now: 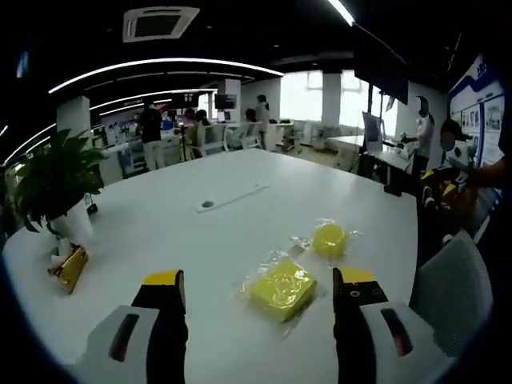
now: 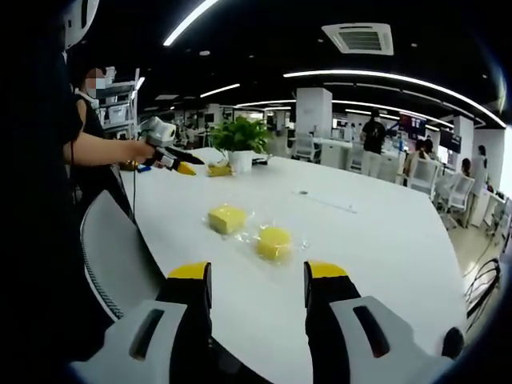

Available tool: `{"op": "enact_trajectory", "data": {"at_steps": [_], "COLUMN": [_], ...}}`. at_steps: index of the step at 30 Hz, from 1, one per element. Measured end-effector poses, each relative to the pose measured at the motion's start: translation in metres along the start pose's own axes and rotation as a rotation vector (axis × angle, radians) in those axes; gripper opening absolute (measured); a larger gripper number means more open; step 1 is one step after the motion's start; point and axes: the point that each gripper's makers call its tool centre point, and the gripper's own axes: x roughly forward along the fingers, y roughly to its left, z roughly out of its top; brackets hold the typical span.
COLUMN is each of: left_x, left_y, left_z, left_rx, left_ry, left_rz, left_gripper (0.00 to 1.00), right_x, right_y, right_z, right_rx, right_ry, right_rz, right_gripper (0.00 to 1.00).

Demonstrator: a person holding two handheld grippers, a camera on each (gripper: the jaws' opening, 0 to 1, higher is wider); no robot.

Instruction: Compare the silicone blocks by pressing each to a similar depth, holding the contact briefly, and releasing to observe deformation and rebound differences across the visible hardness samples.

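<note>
Both the left tongs (image 1: 256,290) and right tongs (image 2: 258,276) hung wide over bagged square block (image 1: 282,290) and round block (image 1: 329,238); slippery wrap risked skidding.

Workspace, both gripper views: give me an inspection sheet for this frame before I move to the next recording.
Surface: white table, matte, large.
Job's things: square yellow block and round yellow block, each in clear wrap, side by side, untouched.
Clutter: potted plant at the table edge with a gold packet beside it; grey strip mid-table.
Grippers: left gripper and right gripper both open, above the table, short of the blocks.
Cables: thin cable hanging from the left gripper in the right gripper view.
Surroundings: open office, grey chair, people at desks, ceiling light strips.
</note>
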Motion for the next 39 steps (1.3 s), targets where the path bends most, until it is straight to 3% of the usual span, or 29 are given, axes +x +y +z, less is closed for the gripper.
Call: {"op": "enact_trajectory", "data": {"at_steps": [5, 14, 24, 26, 33, 39], "left_x": [-0.022, -0.052, -0.083, -0.085, -0.092, -0.099], "left_y": [-0.009, -0.015, -0.027, -0.033, -0.036, -0.052], "left_z": [0.019, 0.022, -0.002, -0.007, -0.015, -0.022], "left_rx": [0.003, 0.016, -0.010, -0.051, -0.009, -0.017], "left_ry": [-0.096, -0.124, -0.158, -0.167, -0.175, -0.152], "left_rz": [-0.022, 0.004, 0.027, 0.021, 0.079, 0.062], "left_gripper": [0.78, 0.76, 0.75, 0.75, 0.76, 0.74], "right_x": [0.002, 0.009, 0.019, 0.021, 0.027, 0.026], "right_y": [0.000, -0.001, -0.012, -0.013, -0.014, -0.014], "right_z": [0.002, 0.007, 0.007, 0.010, 0.023, 0.022], "right_rx": [-0.009, 0.001, 0.038, 0.044, 0.115, 0.135], "right_ry": [-0.003, -0.028, -0.039, -0.053, -0.113, -0.105], "right_rz": [0.005, 0.008, -0.043, -0.044, -0.065, -0.075], "right_gripper": [0.41, 0.42, 0.45, 0.46, 0.49, 0.49]}}
